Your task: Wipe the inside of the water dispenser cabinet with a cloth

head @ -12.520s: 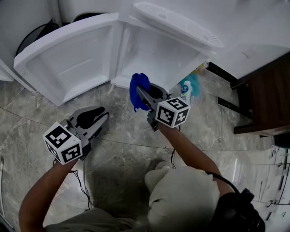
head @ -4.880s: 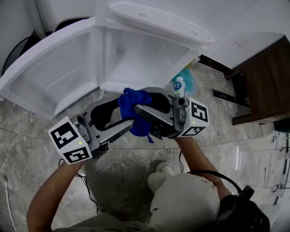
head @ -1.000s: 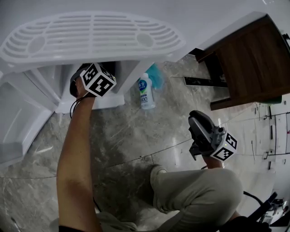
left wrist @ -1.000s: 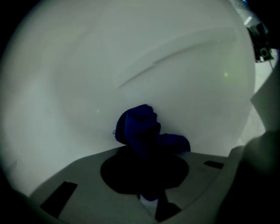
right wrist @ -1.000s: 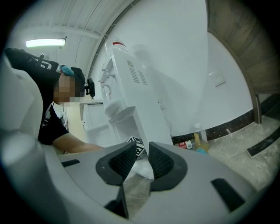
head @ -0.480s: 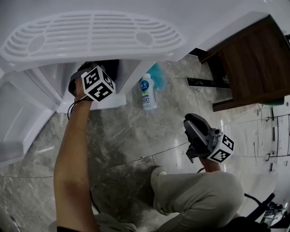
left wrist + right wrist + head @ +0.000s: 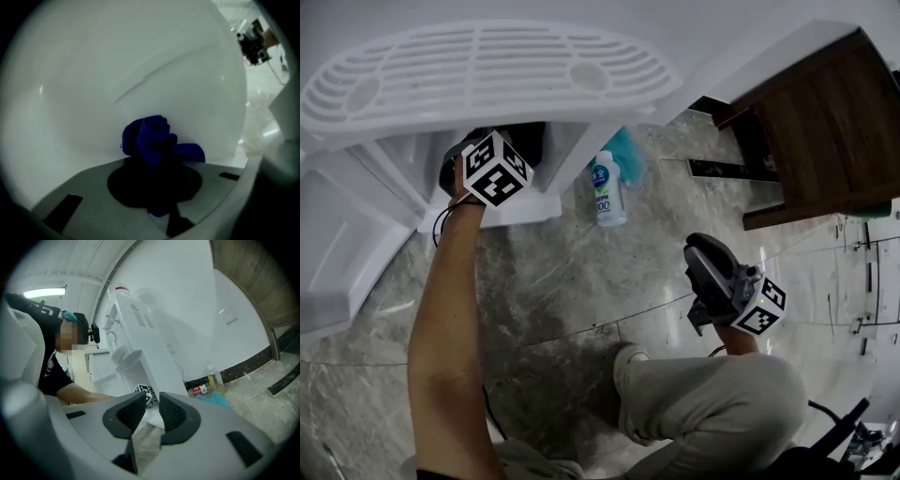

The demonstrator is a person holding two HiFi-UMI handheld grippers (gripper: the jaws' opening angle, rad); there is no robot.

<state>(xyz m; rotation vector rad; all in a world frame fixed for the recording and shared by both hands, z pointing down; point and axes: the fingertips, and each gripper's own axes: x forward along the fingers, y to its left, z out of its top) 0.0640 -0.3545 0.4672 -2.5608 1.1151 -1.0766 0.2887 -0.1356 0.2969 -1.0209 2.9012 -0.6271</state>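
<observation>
In the head view my left arm reaches into the open white dispenser cabinet (image 7: 546,141). Only that gripper's marker cube (image 7: 495,169) shows; its jaws are hidden inside. In the left gripper view the left gripper (image 7: 157,161) is shut on a bunched blue cloth (image 7: 157,138), which presses against the cabinet's white inner wall (image 7: 117,70). My right gripper (image 7: 701,251) hangs over the floor beside my knee, away from the cabinet. In its own view the right gripper (image 7: 152,408) has its ribbed jaws almost together with nothing between them.
The cabinet door (image 7: 347,244) stands swung open at the left, and the drip grille (image 7: 487,75) juts out above the opening. A white bottle (image 7: 603,192) and a teal rag (image 7: 625,155) lie on the marble floor by the dispenser. A dark wooden cabinet (image 7: 825,122) stands at the right.
The blue cloth passed from the right gripper to the left, which then reached into the cabinet. Over the last second the left gripper rolls slightly; the right gripper barely shifts.
</observation>
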